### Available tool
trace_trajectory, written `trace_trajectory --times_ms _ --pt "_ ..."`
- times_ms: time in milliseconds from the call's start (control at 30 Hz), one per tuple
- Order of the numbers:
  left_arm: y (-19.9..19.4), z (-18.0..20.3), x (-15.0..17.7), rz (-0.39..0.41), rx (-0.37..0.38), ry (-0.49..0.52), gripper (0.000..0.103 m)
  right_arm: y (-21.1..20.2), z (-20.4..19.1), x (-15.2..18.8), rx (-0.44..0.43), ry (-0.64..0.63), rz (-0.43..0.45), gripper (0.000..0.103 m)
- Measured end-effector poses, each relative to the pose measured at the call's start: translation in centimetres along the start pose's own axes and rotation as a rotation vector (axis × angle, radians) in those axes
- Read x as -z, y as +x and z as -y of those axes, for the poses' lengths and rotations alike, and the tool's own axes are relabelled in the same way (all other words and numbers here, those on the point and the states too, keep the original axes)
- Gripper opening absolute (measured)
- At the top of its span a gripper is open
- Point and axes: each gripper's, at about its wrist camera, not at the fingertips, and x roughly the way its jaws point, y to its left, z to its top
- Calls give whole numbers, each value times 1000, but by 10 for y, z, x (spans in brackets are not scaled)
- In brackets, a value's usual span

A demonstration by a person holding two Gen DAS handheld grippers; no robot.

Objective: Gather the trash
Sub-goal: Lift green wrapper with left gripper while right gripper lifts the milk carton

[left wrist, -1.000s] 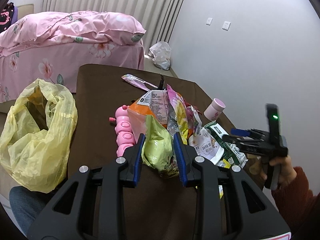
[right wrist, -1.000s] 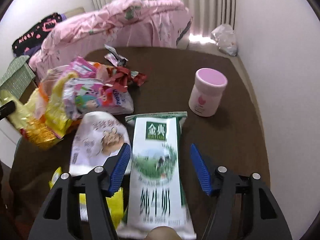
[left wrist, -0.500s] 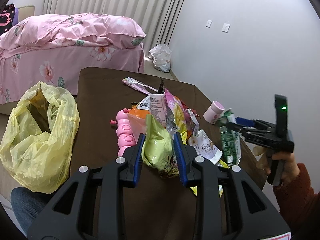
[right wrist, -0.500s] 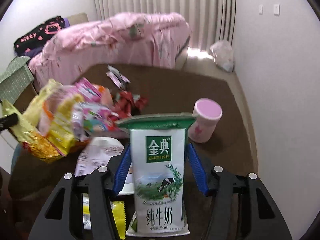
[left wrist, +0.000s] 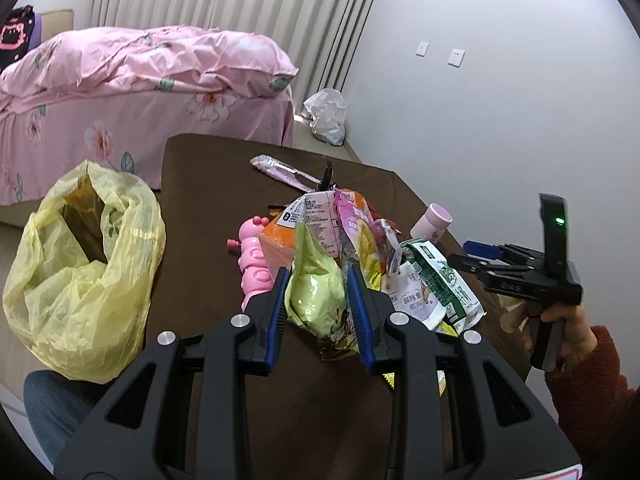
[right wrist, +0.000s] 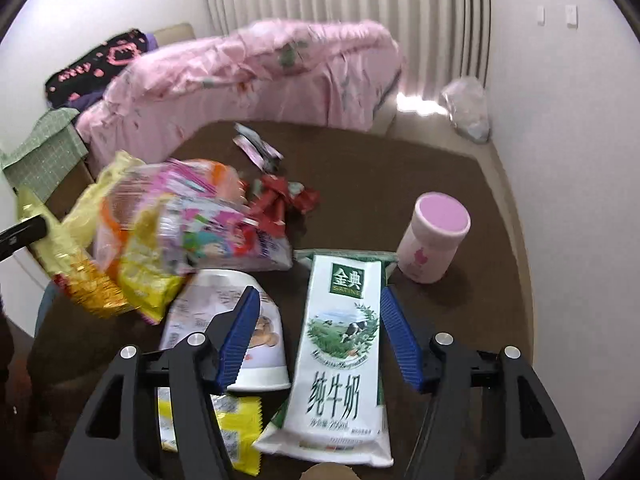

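My left gripper (left wrist: 317,280) is shut on a bunch of snack wrappers (left wrist: 316,292), green, orange and pink, held over the brown table (left wrist: 208,208). A yellow trash bag (left wrist: 80,272) hangs open at the table's left edge. My right gripper (right wrist: 314,312) is open over a white and green milk carton (right wrist: 344,344) that lies flat on the table between its fingers. The right gripper also shows in the left wrist view (left wrist: 472,256), at the right, by the carton (left wrist: 440,280). The wrapper bunch shows in the right wrist view (right wrist: 168,232) too.
A pink lidded cup (right wrist: 434,240) stands right of the carton. A white wrapper (right wrist: 240,328), a yellow packet (right wrist: 236,432), red wrappers (right wrist: 280,200) and a pink toy (left wrist: 256,260) lie on the table. A pink bed (left wrist: 140,80) stands behind.
The right gripper had closed on the milk carton and lifted it upright; now it is open and the carton lies flat on the table. The left gripper still holds the wrappers.
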Motion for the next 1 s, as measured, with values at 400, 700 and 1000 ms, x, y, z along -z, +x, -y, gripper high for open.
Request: trace_trajectory --times_ms 400,700,1000 --pt "-7 -1 -2 31 18 13 28 26 -1 -19 8 -9 -32 52" --pt "-32 2 -13 129 35 13 22 -63 -21 -22 -4 -55 265 49" --pt "-46 -11 -14 133 -16 25 10 -96 -33 -29 -24 -92 353 49"
